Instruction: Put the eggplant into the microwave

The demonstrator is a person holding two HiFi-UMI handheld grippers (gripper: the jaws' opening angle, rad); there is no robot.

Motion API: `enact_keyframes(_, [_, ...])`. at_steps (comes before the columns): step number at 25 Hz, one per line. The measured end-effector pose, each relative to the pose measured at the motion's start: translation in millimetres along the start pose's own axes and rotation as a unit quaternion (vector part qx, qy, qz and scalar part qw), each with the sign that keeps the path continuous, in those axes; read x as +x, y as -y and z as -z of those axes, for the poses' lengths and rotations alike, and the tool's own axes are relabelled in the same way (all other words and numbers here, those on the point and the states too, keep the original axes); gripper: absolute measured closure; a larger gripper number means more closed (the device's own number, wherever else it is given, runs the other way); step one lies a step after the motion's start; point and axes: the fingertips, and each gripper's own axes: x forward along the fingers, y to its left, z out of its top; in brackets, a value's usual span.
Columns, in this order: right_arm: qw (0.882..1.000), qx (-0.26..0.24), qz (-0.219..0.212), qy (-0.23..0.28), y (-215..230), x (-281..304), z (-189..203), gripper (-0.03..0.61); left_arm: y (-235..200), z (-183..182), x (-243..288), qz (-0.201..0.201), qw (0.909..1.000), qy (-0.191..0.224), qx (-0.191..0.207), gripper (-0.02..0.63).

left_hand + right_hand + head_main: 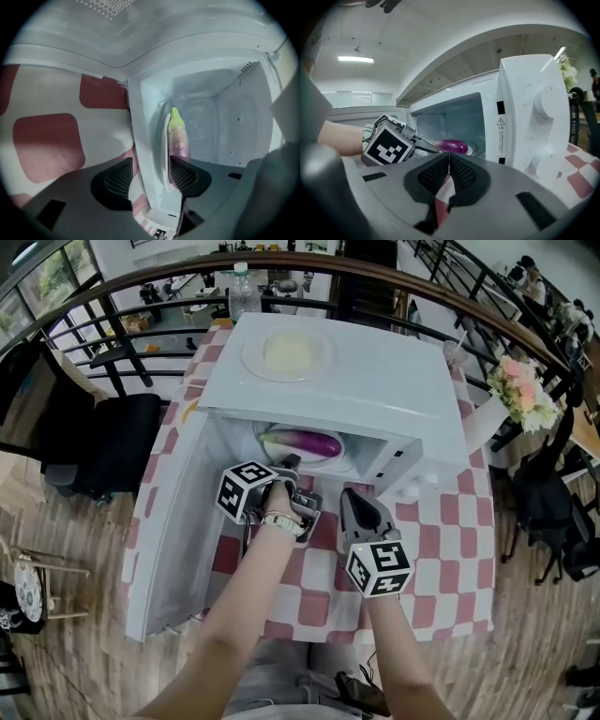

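R gripper (448,164), at 5 o'clock, is pressed together, empty. L gripper (150,176), at the microwave (375,381) mouth, stands spread and grips nothing. The eggplant (305,442) lies inside on the plate (164,140), at 12 o'clock. Advice: pull L gripper straight back w/o nudging the plate, then close the door (169,521).

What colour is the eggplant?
The eggplant is purple with a green tip; left gripper view shows it best.
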Motion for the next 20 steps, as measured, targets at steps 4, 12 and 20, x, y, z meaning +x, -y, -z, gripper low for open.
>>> enact_keyframes(4, [1.0,0.002,-0.002,0.0,2,5,-1,0.552,-8,-2,8,-0.009,0.9999,-0.001,-0.007,0.37])
enact_keyframes(12, [1.0,0.005,-0.007,-0.012,4,13,7,0.552,-1,-6,28,-0.004,0.9997,-0.008,-0.02,0.337])
enact_keyframes(20, [1.0,0.013,0.001,-0.017,9,10,0,0.552,1,-9,33,-0.012,0.9995,-0.009,-0.027,0.327])
